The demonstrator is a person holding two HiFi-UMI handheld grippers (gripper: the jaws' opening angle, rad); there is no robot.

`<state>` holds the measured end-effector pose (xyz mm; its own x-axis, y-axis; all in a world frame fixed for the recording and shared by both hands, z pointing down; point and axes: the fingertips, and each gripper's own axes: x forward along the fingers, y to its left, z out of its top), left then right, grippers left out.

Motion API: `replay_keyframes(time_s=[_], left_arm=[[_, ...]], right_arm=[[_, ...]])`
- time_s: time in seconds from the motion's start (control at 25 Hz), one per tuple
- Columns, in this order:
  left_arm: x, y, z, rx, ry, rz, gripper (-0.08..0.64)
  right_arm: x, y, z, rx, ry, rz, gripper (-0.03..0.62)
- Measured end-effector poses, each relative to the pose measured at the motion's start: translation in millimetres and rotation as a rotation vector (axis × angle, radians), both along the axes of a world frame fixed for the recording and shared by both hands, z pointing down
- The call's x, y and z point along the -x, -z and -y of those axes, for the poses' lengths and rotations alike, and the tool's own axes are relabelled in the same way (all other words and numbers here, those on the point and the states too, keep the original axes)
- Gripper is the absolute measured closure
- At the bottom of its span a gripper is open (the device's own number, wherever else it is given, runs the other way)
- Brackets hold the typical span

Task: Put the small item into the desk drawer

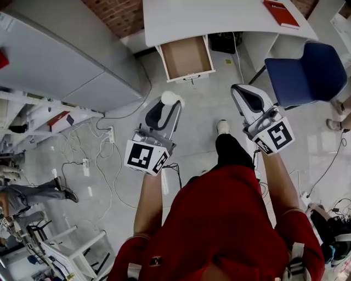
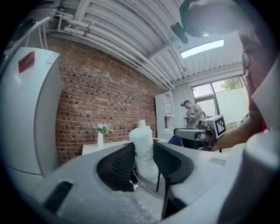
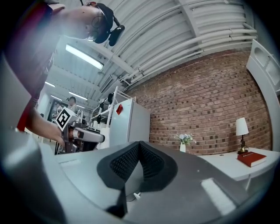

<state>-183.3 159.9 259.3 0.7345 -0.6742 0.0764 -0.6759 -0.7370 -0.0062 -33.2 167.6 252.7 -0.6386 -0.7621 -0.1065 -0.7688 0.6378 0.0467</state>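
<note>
In the head view, the left tool stood at the centre of the frame and held the item, a small white thing, between its jaws. In the left gripper view, the two dark pads of the left tool pressed on both sides of the item, which stood upright and rose above the jaw tips. The jaws were at a middle width, closed on the item.

The right tool was to the right of the left one, at about the same height in the frame. In the right gripper view, the jaws of the right tool were together and nothing was between them.

The drawer was pulled out from the table at the upper centre of the head view. Its brown inside was bare. The item was lower in the frame than the drawer and well apart from it, over the floor.

A red book lay on the table at the upper right. A blue chair stood at the right, just beside the table. White cables lay on the floor at the left.
</note>
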Motion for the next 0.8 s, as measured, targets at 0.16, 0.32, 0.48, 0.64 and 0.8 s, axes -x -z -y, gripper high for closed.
replay_keyframes(time_s=[0.16,0.32,0.48,0.64,0.8], left_arm=[[-17.0,-9.8,56.7,0.02,0.017,0.026,0.423],[-40.1,-17.2,116.1,0.031,0.025,0.041,0.423],[-62.4,-36.1,173.3,0.07,0.048,0.055,0.423],[-81.3,-55.8,224.8,0.116,0.065,0.074,0.423],[-94.4,-73.4,260.7,0.157,0.079,0.09,0.423]], right_arm=[[-20.7,-6.2,59.4,0.003,0.009,-0.005,0.584],[-39.1,-9.3,118.9,0.011,0.033,-0.014,0.584],[-57.7,-18.3,174.2,0.027,0.07,-0.03,0.583],[-77.1,-26.2,229.3,0.053,0.099,-0.031,0.583],[-88.4,-33.4,268.7,0.07,0.128,-0.028,0.584]])
